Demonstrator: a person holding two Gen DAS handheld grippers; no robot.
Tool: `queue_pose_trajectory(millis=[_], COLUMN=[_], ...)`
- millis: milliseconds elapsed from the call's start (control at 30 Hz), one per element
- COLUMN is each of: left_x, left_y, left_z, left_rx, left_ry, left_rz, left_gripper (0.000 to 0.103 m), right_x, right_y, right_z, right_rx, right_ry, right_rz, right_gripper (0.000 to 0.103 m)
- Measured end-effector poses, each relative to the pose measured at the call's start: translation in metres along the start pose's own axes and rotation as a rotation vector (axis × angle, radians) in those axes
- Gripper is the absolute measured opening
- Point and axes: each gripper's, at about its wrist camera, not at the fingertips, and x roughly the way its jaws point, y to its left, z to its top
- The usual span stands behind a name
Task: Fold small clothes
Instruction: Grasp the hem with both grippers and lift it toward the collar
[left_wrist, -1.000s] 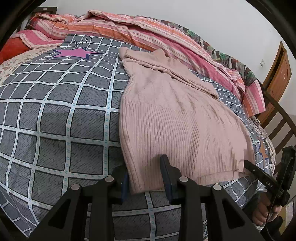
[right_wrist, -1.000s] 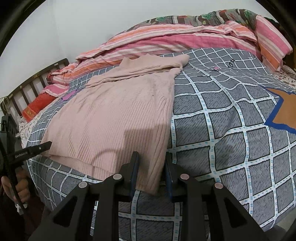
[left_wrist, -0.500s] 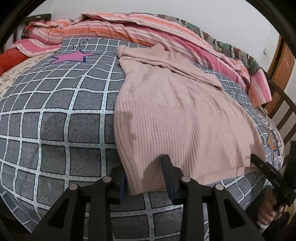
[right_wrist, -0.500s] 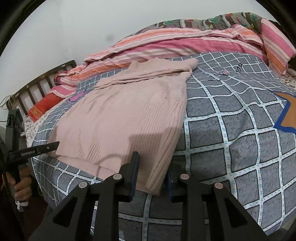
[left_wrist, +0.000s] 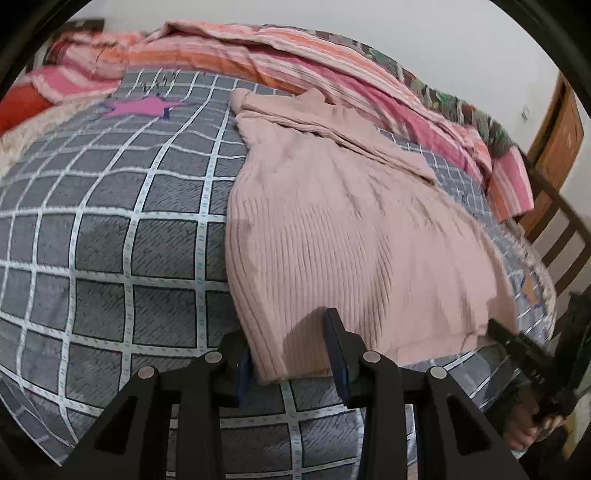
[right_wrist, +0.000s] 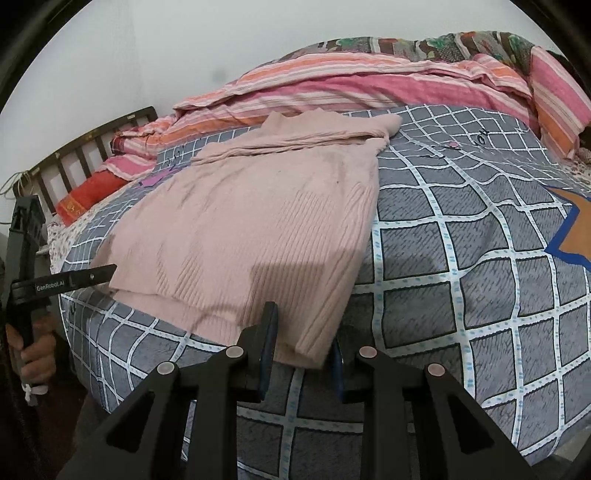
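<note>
- Lying flat on the bed (left_wrist: 110, 258), the pink ribbed sweater (left_wrist: 351, 236) has its hem at the near edge of the bed and its collar toward the far side, where the striped blanket (left_wrist: 295, 55) is heaped.
- The sweater's long axis runs from the near edge straight away from both grippers; its sleeves are folded across the top near the collar.
- The left gripper (left_wrist: 288, 354) straddles the sweater's left hem corner. The corner sits between its fingers, but a gap shows on the right-hand finger (left_wrist: 334, 347), so the gripper stands open around the cloth, not clamped.
- The right gripper (right_wrist: 303, 343) straddles the right hem corner. The fabric fills most of the gap between its fingers; whether the pads actually press on it cannot be told from either view.
- Each gripper is at its own corner, so neither has to cross over. In the right wrist view the left gripper (right_wrist: 92, 275) shows at the opposite end of the hem, which places both at the same near edge.
- Judgement: the coming move is a lengthwise fold, carrying the hem away along the long axis toward the collar. Both corners need a firm pinch first and must travel evenly, or the hem will skew.
</note>
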Motion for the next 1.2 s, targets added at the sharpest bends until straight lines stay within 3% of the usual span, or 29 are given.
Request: queue_pose_trajectory(millis=[100, 367, 433, 500, 567, 700, 833, 967, 1200], left_x=[0.000, 0.001, 0.004, 0.009, 0.007, -0.011, -0.035, -0.055, -0.072], left_y=[0.007, 0.010, 0.012, 0.013, 0.014, 0.021, 0.019, 0.015, -0.002], left_z=[0.002, -0.006, -0.004, -0.002, -0.002, 0.003, 0.019, 0.042, 0.097], left_rx=[-0.064, -0.080, -0.109, -0.128, -0.144, -0.187, -0.191, -0.190, -0.166], left_ry=[0.013, -0.009, -0.001, 0.013, 0.007, -0.042, -0.095, -0.141, -0.216], left_rz=[-0.050, -0.124, -0.149, -0.147, -0.165, -0.245, -0.296, -0.325, -0.309], left_gripper=[0.033, 0.030, 0.024, 0.010, 0.006, 0.006, 0.005, 0.005, 0.005], right_x=[-0.001, 0.000, 0.000, 0.003, 0.003, -0.012, -0.031, -0.050, -0.065], right_y=[-0.004, -0.005, -0.007, -0.010, -0.012, -0.017, -0.023, -0.013, -0.008], right_z=[0.002, 0.001, 0.000, 0.000, 0.002, 0.008, 0.017, 0.039, 0.091], right_rx=[0.033, 0.052, 0.066, 0.092, 0.115, 0.171, 0.257, 0.252, 0.289], right_ry=[-0.005, -0.003, 0.007, 0.025, 0.035, -0.008, -0.053, -0.100, -0.198], right_rz=[0.010, -0.007, -0.011, 0.001, 0.024, 0.084, 0.140, 0.142, 0.187], right_gripper=[0.026, 0.025, 0.023, 0.016, 0.006, 0.004, 0.004, 0.004, 0.004])
